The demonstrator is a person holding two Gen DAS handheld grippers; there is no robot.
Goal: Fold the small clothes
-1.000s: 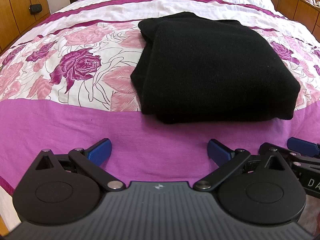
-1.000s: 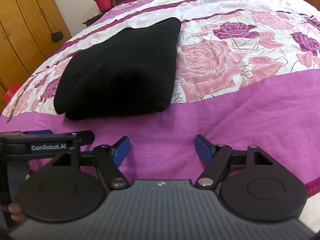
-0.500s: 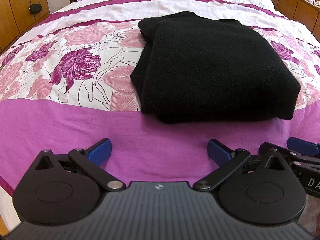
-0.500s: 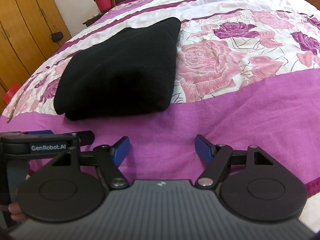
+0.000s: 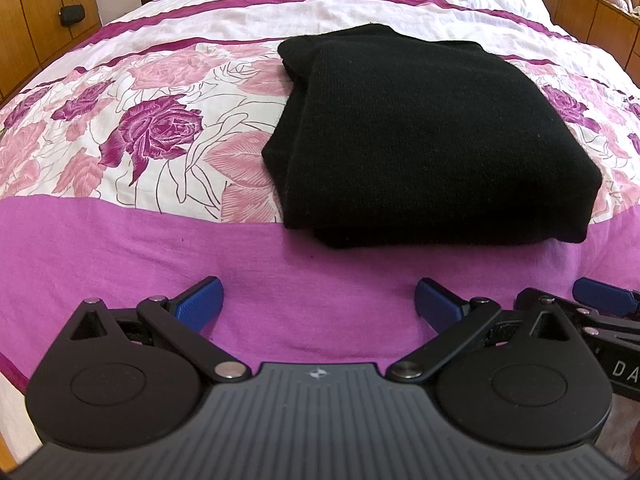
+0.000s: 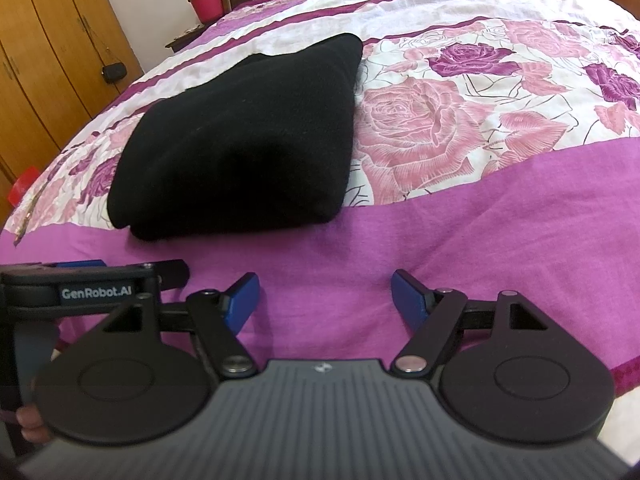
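Note:
A black knitted garment [image 5: 424, 140] lies folded into a thick rectangle on the bed, ahead and slightly right in the left wrist view. The right wrist view has the same black garment [image 6: 244, 144] ahead and to the left. My left gripper [image 5: 318, 304] hovers over the plain purple band of the bedspread, short of the garment's near edge, open and empty. My right gripper [image 6: 325, 294] is likewise open with nothing between its blue pads, beside the left gripper's body [image 6: 92, 292] at its lower left.
The bedspread [image 5: 120, 140] has pink and purple roses on white with purple stripes. Wooden wardrobe doors [image 6: 44, 64] stand at the left, a pink bucket [image 6: 206, 2] on a nightstand beyond. Pillows and an orange item lie at the bed's head. A fingertip [image 6: 30, 424] shows at lower left.

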